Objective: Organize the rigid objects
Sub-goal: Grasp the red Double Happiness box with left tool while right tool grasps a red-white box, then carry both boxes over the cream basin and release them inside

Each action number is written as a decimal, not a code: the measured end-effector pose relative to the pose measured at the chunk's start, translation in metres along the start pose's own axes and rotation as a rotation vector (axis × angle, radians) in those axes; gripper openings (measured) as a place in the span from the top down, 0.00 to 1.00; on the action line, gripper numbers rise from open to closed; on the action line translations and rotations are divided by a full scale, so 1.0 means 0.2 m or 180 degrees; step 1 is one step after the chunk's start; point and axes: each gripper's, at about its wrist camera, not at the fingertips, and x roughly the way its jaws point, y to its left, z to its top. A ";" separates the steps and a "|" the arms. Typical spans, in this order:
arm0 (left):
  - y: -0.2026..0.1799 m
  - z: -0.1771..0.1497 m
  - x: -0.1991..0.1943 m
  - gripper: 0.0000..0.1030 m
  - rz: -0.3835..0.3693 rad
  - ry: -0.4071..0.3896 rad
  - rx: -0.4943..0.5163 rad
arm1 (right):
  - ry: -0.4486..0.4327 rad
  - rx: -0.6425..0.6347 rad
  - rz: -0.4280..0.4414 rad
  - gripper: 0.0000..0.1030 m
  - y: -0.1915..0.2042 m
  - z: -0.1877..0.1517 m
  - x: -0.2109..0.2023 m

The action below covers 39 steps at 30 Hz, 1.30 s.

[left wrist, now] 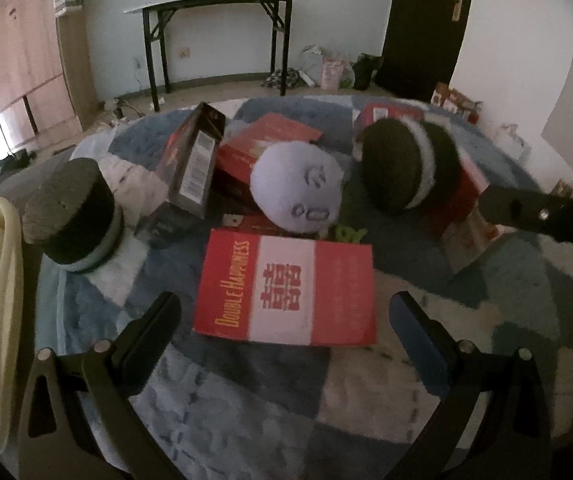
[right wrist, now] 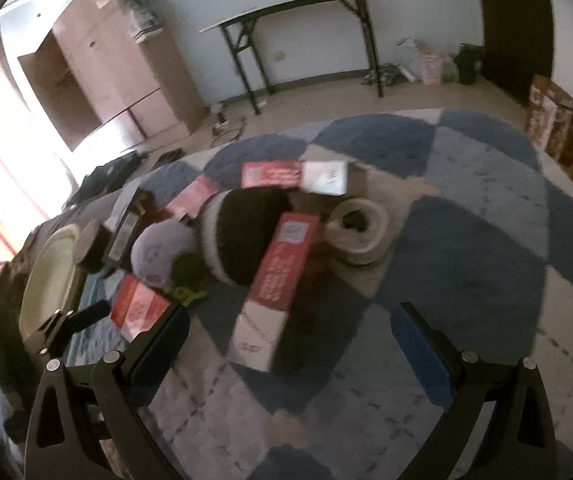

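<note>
A: Left hand-held gripper [left wrist: 284,316]?
B: Spread wide, nothing held. Hovering low over the checked blue and white rug [left wrist: 246,400], fingers either side of the near edge of a red and white Double Happiness box [left wrist: 286,286], not touching it.

A: That box?
B: Flat on the rug, face up, just in front of the gripper.

A: Behind it?
B: A pale round plush ball [left wrist: 298,186] with a stitched face, touching the box's far edge or nearly so. Left of that, a dark box with a barcode [left wrist: 194,160], tilted up on end. Further back, another red box [left wrist: 266,148], partly under the plush.

A: And the dark round plush toys?
B: One with a pale band [left wrist: 402,166] to the right, resting against a red box. Another [left wrist: 70,216] to the left, near a cream tub rim [left wrist: 2,280] at the frame edge.

A: Right hand-held gripper [right wrist: 290,322]?
B: Also wide apart, empty. Just short of a long red and white box [right wrist: 278,284] lying on the rug, one end pointing toward the gripper.

A: Around that long box?
B: Leaning against the banded dark plush. A rolled grey fabric item [right wrist: 356,230] just to its right. Beyond, one more red box [right wrist: 270,174] and a white card or box [right wrist: 324,178], side by side. Picture rather blurred.

A: Background?
B: A black-legged folding table [left wrist: 214,4] by the far wall, a dark door [left wrist: 426,20].
</note>
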 end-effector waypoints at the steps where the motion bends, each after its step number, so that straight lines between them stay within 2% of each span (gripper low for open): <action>1: -0.01 0.00 0.03 0.00 0.0024 0.0025 0.0010 | 0.0007 -0.0002 0.0012 0.01 0.01 0.00 0.01; 3: -0.03 -0.02 0.07 0.00 0.0048 0.0066 0.0011 | 0.0024 0.0017 0.0025 0.05 0.02 0.00 0.04; 4: -0.04 -0.03 0.09 0.00 0.0064 0.0072 0.0003 | 0.0030 0.0014 0.0033 0.14 0.03 0.00 0.06; 5: -0.04 -0.03 0.10 0.00 0.0076 0.0072 -0.0027 | 0.0046 -0.0010 0.0041 0.30 0.03 -0.01 0.08; 6: -0.04 -0.03 0.10 0.03 0.0087 0.0066 -0.0059 | 0.0082 -0.0033 0.0042 0.38 0.03 -0.02 0.10; 7: -0.03 -0.02 0.10 0.12 0.0104 0.0036 -0.0126 | 0.0137 -0.0067 0.0017 0.52 0.03 -0.02 0.14; 8: -0.02 -0.02 0.09 0.11 0.0093 0.0025 -0.0186 | 0.0216 -0.0106 -0.0036 0.60 0.03 -0.03 0.17; 9: 0.01 -0.02 0.07 0.11 -0.0020 -0.0007 -0.0289 | 0.0224 -0.0119 -0.0066 0.62 0.01 -0.02 0.20; 11: 0.03 -0.01 0.04 0.11 -0.0114 -0.0052 -0.0315 | 0.0173 -0.0097 0.0007 0.79 -0.01 -0.01 0.20; 17: 0.15 0.01 -0.14 0.11 0.0051 -0.0281 -0.0253 | 0.0081 -0.0170 0.0062 0.79 -0.06 0.00 0.10; 21: 0.35 0.01 -0.33 0.11 0.0429 -0.0509 -0.0458 | -0.0046 -0.0151 -0.0033 0.79 -0.11 0.00 -0.03; 23: 0.49 -0.01 -0.44 0.11 0.0700 -0.0630 -0.0615 | -0.0175 -0.0182 -0.0028 0.79 -0.09 0.00 -0.12; 25: 0.65 -0.07 -0.54 0.11 0.0785 -0.0724 -0.0841 | -0.0270 -0.0292 0.0074 0.79 -0.01 0.00 -0.17; 26: 0.75 -0.08 -0.58 0.11 0.0820 -0.0769 -0.0949 | -0.0305 -0.0354 0.0088 0.79 0.05 -0.01 -0.19; 28: 0.91 -0.14 -0.66 0.11 0.1098 -0.0831 -0.1176 | -0.0372 -0.0554 0.0121 0.79 0.19 -0.01 -0.20; 29: 1.02 -0.20 -0.70 0.11 0.1359 -0.0804 -0.1319 | -0.0371 -0.0684 0.0256 0.79 0.29 -0.02 -0.20; 31: 1.17 -0.33 -0.74 0.12 0.1604 -0.0761 -0.1594 | -0.0337 -0.0928 0.0529 0.79 0.47 -0.03 -0.15; 34: 1.36 -0.47 -0.76 0.12 0.1730 -0.0688 -0.2043 | -0.0142 -0.1371 0.0876 0.79 0.83 -0.06 0.00; 37: 1.44 -0.52 -0.72 0.11 0.1837 -0.0636 -0.2247 | 0.0095 -0.1782 0.1167 0.79 1.22 -0.08 0.22; 39: 1.47 -0.54 -0.70 0.11 0.1852 -0.0624 -0.2301 | 0.0162 -0.1910 0.1291 0.79 1.40 -0.06 0.34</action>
